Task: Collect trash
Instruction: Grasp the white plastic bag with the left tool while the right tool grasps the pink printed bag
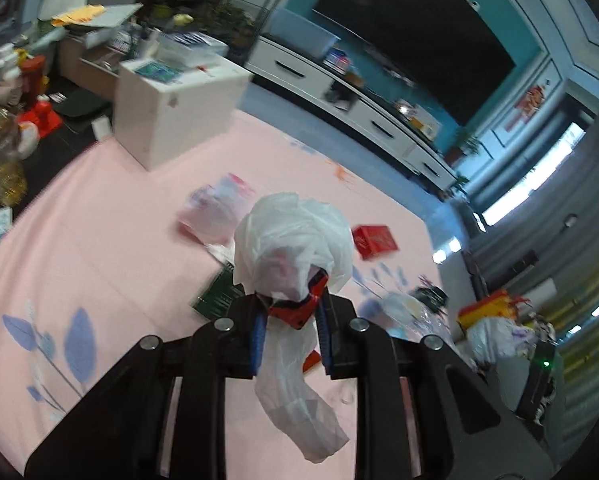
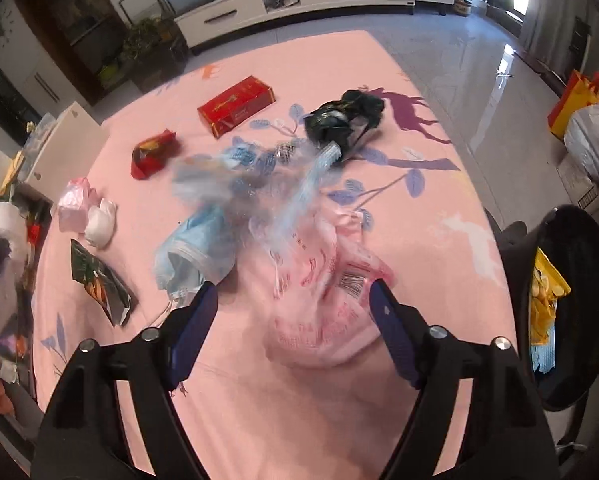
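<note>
Clamping a white plastic bag (image 1: 295, 240) with a red wrapper between its pads, the left gripper (image 1: 291, 312) holds it above the pink mat (image 1: 99, 240); the right gripper (image 2: 293, 300) stands wide open, nothing pinched, over a blurred pink bag (image 2: 323, 312) and blue mask (image 2: 195, 252); beyond lie a red box (image 2: 235, 104) and dark wrapper (image 2: 339, 120); a black bin (image 2: 575, 264) sits right.

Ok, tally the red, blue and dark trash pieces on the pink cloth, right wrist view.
Red: 2, box and crumpled wrapper
Blue: 1, face mask
Dark: 2, crumpled bag and snack packet
Total: 5
Blurred clear plastic left out.
</note>
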`<state>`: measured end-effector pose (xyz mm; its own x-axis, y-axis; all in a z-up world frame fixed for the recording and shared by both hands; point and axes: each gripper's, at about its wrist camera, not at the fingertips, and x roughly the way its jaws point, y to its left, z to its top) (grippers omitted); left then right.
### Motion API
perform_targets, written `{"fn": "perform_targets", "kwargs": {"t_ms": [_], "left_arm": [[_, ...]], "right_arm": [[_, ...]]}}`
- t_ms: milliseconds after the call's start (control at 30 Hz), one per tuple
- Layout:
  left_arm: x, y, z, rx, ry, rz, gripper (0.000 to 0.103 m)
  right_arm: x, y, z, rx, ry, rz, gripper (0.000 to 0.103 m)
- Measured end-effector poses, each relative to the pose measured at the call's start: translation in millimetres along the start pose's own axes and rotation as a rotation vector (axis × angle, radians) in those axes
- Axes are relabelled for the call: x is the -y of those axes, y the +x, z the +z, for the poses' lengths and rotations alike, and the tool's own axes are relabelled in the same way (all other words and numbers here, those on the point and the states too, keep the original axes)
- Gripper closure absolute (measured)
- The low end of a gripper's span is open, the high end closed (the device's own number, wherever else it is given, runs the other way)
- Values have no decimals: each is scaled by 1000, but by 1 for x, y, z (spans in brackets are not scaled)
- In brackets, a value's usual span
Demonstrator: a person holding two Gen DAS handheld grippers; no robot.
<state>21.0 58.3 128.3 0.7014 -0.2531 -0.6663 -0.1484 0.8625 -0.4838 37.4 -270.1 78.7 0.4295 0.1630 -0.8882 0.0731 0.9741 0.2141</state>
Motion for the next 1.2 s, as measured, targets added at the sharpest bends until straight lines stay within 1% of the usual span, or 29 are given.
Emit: {"fn": "perform_targets", "kwargs": {"t_ms": [67,200,233,333,367,400,433,500,533,567,667,767,867,1000,1200], "left_arm": [[5,3,-6,-28,-1,-23,80],[15,4,-15,-45,21,-39,80],[19,4,-17,-45,30,-43,80],[23,4,-19,-51,42,-56,80],[24,4,-21,-53,41,-62,80],[24,6,-21,-57,41,-67,80],[25,6,-22,-61,42,-71,80],[30,7,-25,-68,57,-76,80],[32,7,-25,-69,62,-76,80],[34,7,-27,-70,72,-76,80],[38,6,-29,-69,91,-78,80],[42,4,-30,-71,103,-84,79],[42,4,-30,-78,99,-100,78],[51,0,-33,-73,124,-129,78],[65,-3,-44,-79,167,-165,77]], "right_arm": [[3,-4,-4,8,3,-1,22],[6,4,-6,17,-20,-92,22],[6,7,-5,17,-17,-104,22],[7,13,-4,27,-17,-88,25],[6,13,-3,36,-25,-80,28],[4,14,-2,39,-32,-74,36],[3,16,-1,38,-35,-69,40],[2,22,0,20,-29,-56,58],[2,27,0,1,-28,-59,65],[1,30,-1,-14,-33,-67,78],[-4,30,-4,-6,-59,-102,84],[-3,20,-5,16,-50,-78,86],[-3,2,-7,61,-51,-87,86],[1,-30,-11,141,-25,-28,86],[9,-71,-18,245,-3,12,86]]}}
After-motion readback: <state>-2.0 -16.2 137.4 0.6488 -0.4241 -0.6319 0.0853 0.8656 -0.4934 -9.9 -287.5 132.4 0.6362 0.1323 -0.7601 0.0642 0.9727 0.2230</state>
